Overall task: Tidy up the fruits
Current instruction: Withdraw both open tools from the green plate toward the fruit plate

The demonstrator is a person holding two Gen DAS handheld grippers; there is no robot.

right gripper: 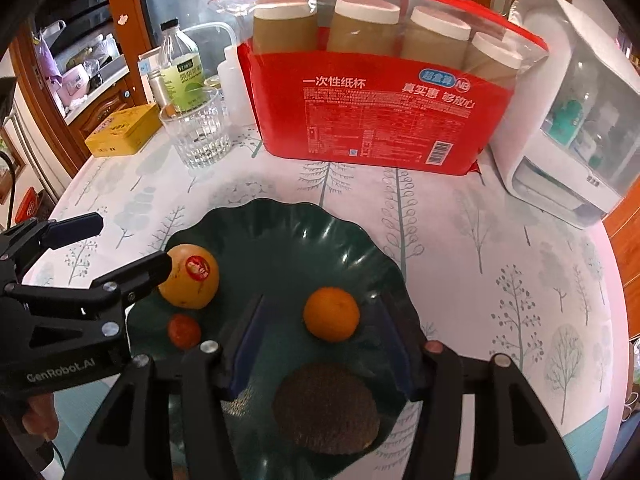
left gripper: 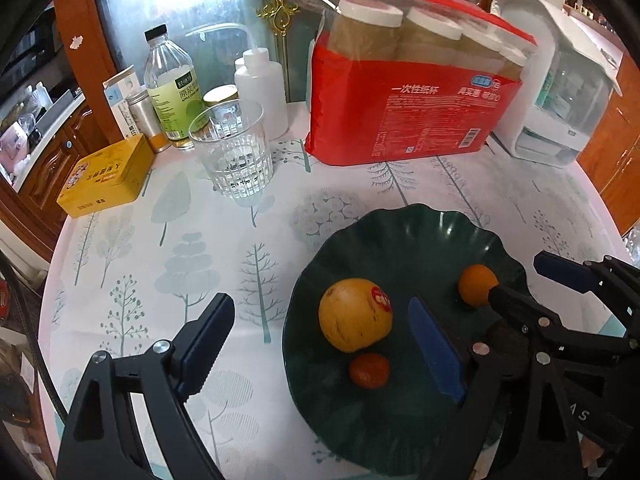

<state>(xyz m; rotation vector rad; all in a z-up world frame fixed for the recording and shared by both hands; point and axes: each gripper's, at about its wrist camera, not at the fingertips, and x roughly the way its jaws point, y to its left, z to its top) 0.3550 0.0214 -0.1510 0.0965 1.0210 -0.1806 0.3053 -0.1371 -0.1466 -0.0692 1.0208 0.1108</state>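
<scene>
The brown fuzzy fruit (right gripper: 326, 408) lies on the green plate (right gripper: 280, 232), between the spread fingers of the right gripper (right gripper: 322, 350), not touched. An orange (right gripper: 331, 313) sits just ahead. The left gripper (left gripper: 320, 344) is spread too, beside the big yellow fruit (left gripper: 355, 314).

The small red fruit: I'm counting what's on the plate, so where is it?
The small red fruit lies on the green plate, at its left side in the right wrist view, just in front of the stickered yellow fruit.
</scene>
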